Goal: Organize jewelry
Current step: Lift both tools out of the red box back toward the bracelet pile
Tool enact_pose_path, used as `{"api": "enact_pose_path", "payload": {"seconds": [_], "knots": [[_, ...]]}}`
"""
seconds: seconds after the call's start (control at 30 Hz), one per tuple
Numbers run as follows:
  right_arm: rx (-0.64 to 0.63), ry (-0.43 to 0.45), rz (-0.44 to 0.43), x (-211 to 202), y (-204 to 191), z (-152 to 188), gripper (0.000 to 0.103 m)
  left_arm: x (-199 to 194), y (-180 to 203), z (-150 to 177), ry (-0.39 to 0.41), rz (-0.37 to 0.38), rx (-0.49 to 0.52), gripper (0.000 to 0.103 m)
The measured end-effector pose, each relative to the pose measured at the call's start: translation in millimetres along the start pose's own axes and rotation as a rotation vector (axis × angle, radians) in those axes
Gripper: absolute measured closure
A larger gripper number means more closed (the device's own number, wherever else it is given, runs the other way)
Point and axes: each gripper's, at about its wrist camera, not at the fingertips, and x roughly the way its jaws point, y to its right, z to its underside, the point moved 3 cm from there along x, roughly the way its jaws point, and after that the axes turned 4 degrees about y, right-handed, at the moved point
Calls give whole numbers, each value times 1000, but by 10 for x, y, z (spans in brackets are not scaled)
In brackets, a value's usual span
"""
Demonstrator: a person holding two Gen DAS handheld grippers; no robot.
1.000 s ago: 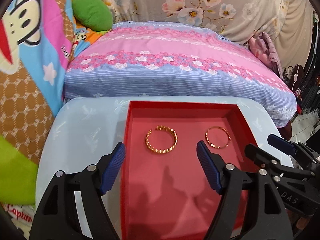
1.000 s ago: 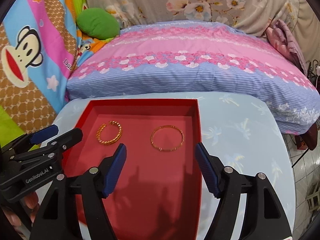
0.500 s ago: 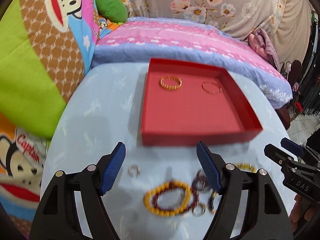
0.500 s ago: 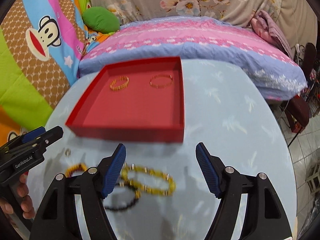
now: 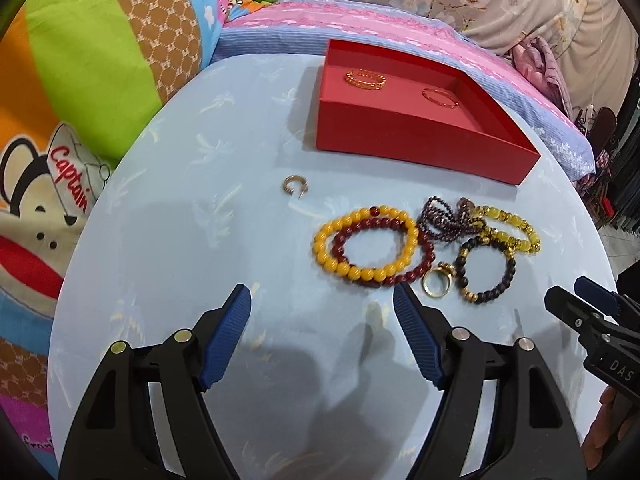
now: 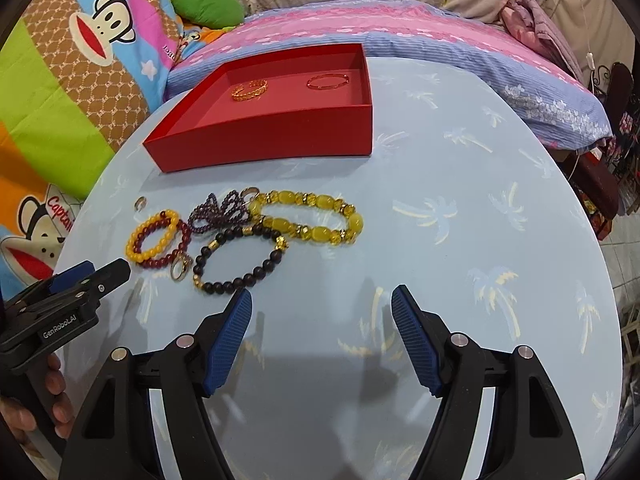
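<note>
A red tray [image 5: 420,142] [image 6: 280,140] at the table's far side holds two gold bangles [image 5: 365,79] [image 6: 328,81]. Nearer lies a heap of jewelry: a yellow and dark red bead bracelet pair [image 5: 370,244] [image 6: 154,240], a black bead bracelet [image 5: 486,272] [image 6: 240,262], a yellow-green bracelet [image 5: 508,228] [image 6: 308,222], a purple bead string [image 5: 444,222] [image 6: 218,214], a gold ring [image 5: 438,284] [image 6: 179,269] and a small ring [image 5: 292,184] [image 6: 140,203]. My left gripper [image 5: 322,310] is open, just short of the yellow bracelet. My right gripper [image 6: 320,308] is open, empty, just right of the black bracelet.
The round table [image 5: 200,240] [image 6: 480,220] wears a pale blue palm-print cloth. A bed with a pink and blue pillow [image 6: 400,32] and cartoon cushions [image 5: 100,60] lies behind and to the left. A hand [image 6: 40,400] holds the left tool's handle.
Both grippers pulled back from over the red tray and sank toward the table. The tray now lies far ahead and the jewelry heap has come into view. Jaws stayed open.
</note>
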Motion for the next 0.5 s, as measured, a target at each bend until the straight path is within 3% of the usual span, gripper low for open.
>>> {"api": "enact_pose_path", "payload": {"seconds": [0.33, 0.5], "knots": [[-16, -9, -13, 17, -89, 52, 33, 20, -176, -36, -6, -12, -71, 34], [-14, -13, -6, 44, -83, 37, 33, 90, -142, -92, -11, -1, -67, 40]]}}
